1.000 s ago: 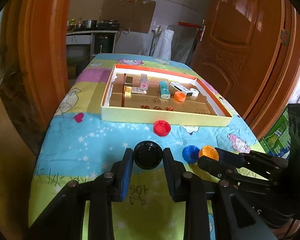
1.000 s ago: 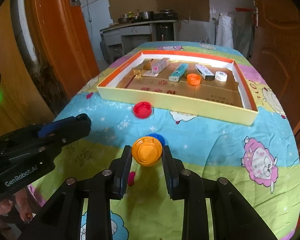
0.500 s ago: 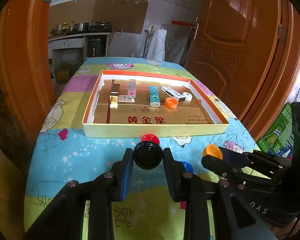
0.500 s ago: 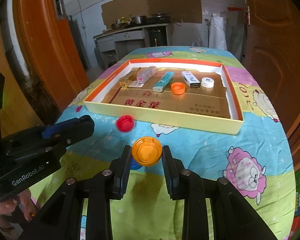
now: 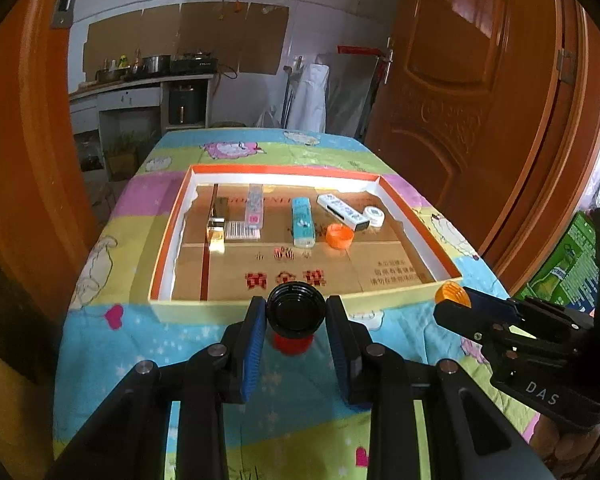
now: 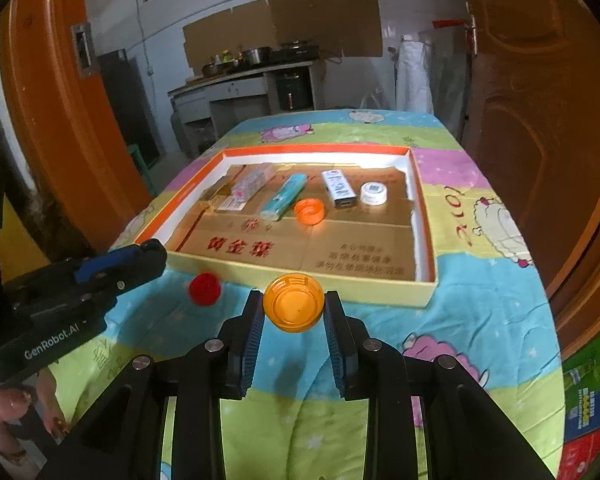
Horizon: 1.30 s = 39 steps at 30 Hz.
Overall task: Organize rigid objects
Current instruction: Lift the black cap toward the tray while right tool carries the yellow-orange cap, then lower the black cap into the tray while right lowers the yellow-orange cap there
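**Both grippers carry caps at the near edge of the tray**

Left gripper point(image 5: 296, 314), as we see it from its own camera, is clamped on a black cap point(image 5: 295, 311), pinched between the two blue-padded fingers point(image 5: 253, 340). Directly below the held cap we see a red cap point(image 5: 292, 344) lying on the colourful tablecloth point(image 5: 140, 344). Just ahead of the fingertips runs the near wall of the shallow tray point(image 5: 396, 300). Farther ahead inside it we see an orange cap point(image 5: 340, 236), a teal box point(image 5: 302, 222), a white box point(image 5: 342, 211) and a small white round container point(image 5: 374, 216). To our right the right gripper point(image 5: 460, 304) comes into frame with an amber cap point(image 5: 452, 294) at its tip.

From the right wrist camera, we see the right gripper point(image 6: 294, 308) closed on that amber cap point(image 6: 294, 302), squeezed between both pads. The tray's near wall point(image 6: 380, 286) lies just ahead. Ahead and to the left, the red cap point(image 6: 205, 289) rests on the cloth beside the tray wall, and the left gripper point(image 6: 148, 256) reaches in from the left; from here we cannot tell what it holds.
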Each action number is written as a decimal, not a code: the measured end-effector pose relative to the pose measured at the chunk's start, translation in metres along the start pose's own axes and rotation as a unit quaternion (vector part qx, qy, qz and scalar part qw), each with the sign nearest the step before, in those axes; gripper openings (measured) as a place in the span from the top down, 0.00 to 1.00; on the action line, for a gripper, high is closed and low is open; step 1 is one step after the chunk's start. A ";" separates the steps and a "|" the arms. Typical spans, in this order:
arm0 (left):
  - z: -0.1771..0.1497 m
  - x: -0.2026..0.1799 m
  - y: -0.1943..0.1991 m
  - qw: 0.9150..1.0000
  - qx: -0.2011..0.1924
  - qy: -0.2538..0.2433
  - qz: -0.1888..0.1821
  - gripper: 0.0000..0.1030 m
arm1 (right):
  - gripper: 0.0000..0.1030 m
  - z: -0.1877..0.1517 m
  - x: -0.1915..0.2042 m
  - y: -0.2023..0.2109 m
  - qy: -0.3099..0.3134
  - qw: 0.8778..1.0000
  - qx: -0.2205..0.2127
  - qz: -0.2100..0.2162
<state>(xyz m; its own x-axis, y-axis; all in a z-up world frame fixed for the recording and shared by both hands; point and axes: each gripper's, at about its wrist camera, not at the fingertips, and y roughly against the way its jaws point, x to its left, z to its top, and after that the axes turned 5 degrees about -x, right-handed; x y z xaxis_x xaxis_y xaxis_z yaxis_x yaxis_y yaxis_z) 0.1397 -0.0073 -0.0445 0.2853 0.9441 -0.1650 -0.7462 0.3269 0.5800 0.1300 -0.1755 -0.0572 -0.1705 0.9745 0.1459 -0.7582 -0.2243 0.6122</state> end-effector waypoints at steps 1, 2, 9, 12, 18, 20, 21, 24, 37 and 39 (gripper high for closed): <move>0.002 0.000 -0.001 1.000 -0.001 -0.001 0.000 0.70 | 0.70 0.002 -0.002 0.000 -0.001 1.000 -0.001 -0.001; 0.005 0.000 -0.003 1.000 -0.002 -0.001 0.000 0.70 | 0.70 0.003 -0.004 -0.001 -0.002 1.000 -0.002 -0.003; 0.017 0.001 -0.011 1.000 -0.007 -0.007 0.001 0.70 | 0.70 0.015 -0.015 -0.004 -0.006 1.000 -0.009 -0.010; 0.024 0.002 -0.016 1.000 -0.010 -0.006 0.001 0.70 | 0.70 0.021 -0.019 -0.007 -0.006 1.000 -0.012 -0.012; 0.034 0.002 -0.030 1.000 -0.008 -0.003 -0.002 0.70 | 0.70 0.034 -0.025 -0.017 -0.004 1.000 -0.018 -0.017; 0.037 0.002 -0.034 1.000 -0.006 -0.003 -0.002 0.70 | 0.70 0.038 -0.028 -0.022 -0.003 1.000 -0.019 -0.018; 0.038 0.003 -0.037 1.000 -0.005 -0.004 -0.002 0.70 | 0.70 0.040 -0.028 -0.024 -0.002 1.000 -0.018 -0.019; 0.041 0.005 -0.045 1.000 -0.001 0.000 0.000 0.70 | 0.70 0.046 -0.031 -0.032 -0.002 1.000 -0.017 -0.020; 0.049 0.020 -0.078 1.000 0.014 0.016 0.011 0.70 | 0.70 0.061 -0.042 -0.064 0.000 1.000 -0.009 -0.019; 0.049 0.021 -0.082 1.000 0.016 0.018 0.012 0.70 | 0.70 0.062 -0.045 -0.069 -0.004 1.000 -0.005 -0.021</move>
<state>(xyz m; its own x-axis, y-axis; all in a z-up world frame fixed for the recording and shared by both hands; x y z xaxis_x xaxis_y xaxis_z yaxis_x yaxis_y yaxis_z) 0.2366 -0.0162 -0.0567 0.2455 0.9525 -0.1800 -0.7319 0.3039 0.6099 0.2291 -0.2041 -0.0583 -0.1340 0.9829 0.1264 -0.7710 -0.1836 0.6098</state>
